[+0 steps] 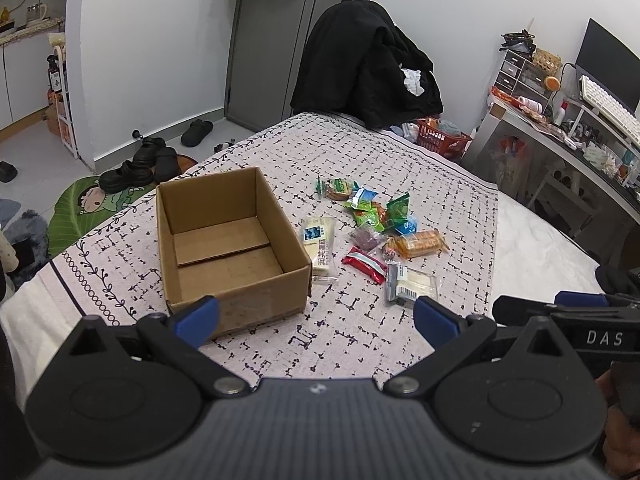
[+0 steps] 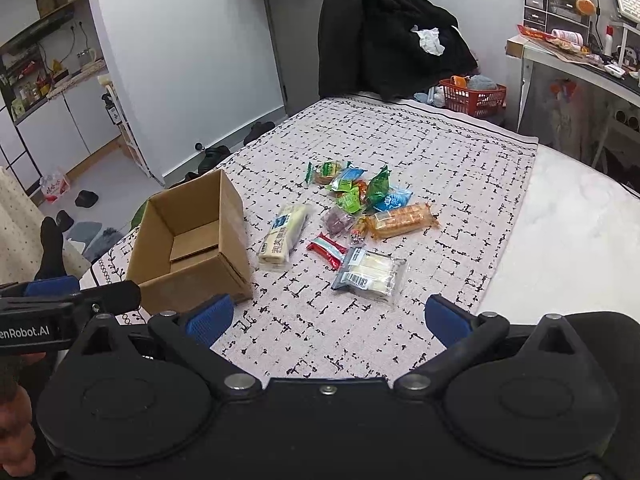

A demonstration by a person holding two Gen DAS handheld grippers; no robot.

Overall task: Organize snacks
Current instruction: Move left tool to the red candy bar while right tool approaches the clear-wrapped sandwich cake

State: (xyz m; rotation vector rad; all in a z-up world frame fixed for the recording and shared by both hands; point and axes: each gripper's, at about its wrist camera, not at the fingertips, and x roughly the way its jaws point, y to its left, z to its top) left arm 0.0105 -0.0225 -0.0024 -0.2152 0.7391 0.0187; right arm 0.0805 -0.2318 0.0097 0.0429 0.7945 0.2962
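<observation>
An empty cardboard box [image 1: 228, 240] [image 2: 192, 240] stands open on the patterned cloth [image 1: 360, 344] [image 2: 460, 184]. To its right lies a pile of wrapped snacks [image 1: 376, 220] [image 2: 360, 196]: a long pale pack [image 1: 319, 249] [image 2: 283, 236] beside the box, a red bar [image 1: 365, 264] [image 2: 327, 251], an orange cracker pack [image 1: 418, 243] [image 2: 400, 220], a clear pack with a barcode [image 1: 410, 285] [image 2: 370, 272], and several small green and blue packets. My left gripper [image 1: 316, 318] hangs open near the box's front corner. My right gripper [image 2: 328, 318] is open, in front of the clear pack.
A chair draped with black clothes [image 1: 368, 68] [image 2: 384, 36] stands beyond the far edge. A red basket [image 1: 442, 136] [image 2: 472, 96] and a cluttered desk [image 1: 568, 132] [image 2: 568, 56] are at the right. Shoes [image 1: 140, 164] lie on the floor at the left.
</observation>
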